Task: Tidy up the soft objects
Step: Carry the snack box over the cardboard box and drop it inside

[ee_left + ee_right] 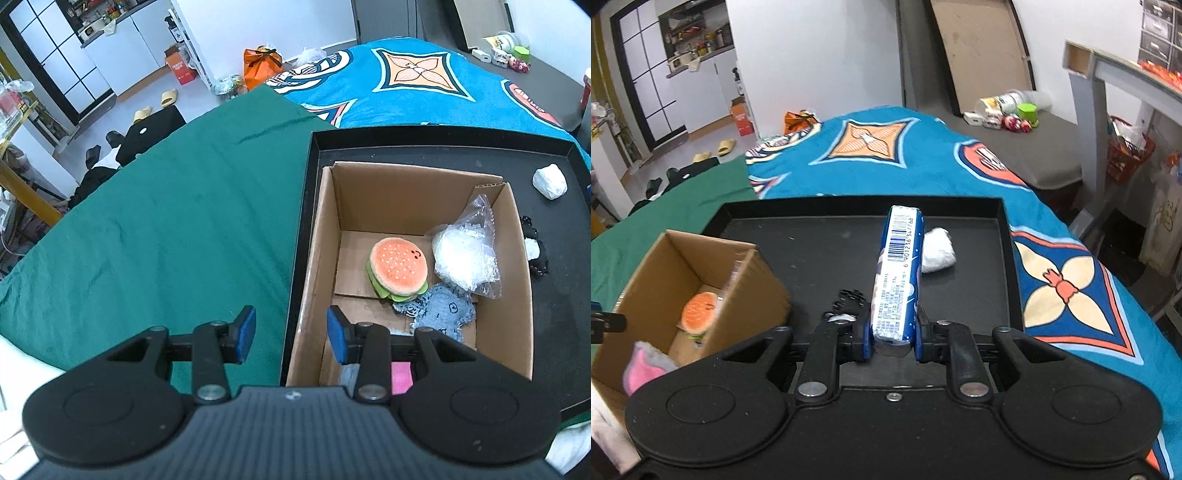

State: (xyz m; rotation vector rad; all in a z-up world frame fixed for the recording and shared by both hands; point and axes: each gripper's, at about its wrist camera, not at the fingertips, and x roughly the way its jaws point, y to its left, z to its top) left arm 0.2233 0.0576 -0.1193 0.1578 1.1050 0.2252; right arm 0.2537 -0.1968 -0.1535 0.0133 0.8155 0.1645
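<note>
My right gripper [891,339] is shut on a blue and white tissue pack [897,280] with a barcode, which sticks out forward above the black tray [812,236]. An open cardboard box [321,240] stands in the tray's left part. In it lie a burger plush [399,267], a clear bag of white stuff [465,254], a denim-blue soft toy [439,314] and something pink [400,376]. My left gripper [291,334] is open and straddles the box's left wall, one pad inside and one over the green cloth, neither touching it.
A white crumpled wad [936,251] and a small black and white item [849,299] lie on the tray floor right of the box. The tray rests on a green cloth [166,221] and a blue patterned blanket [1071,280]. Floor clutter lies beyond.
</note>
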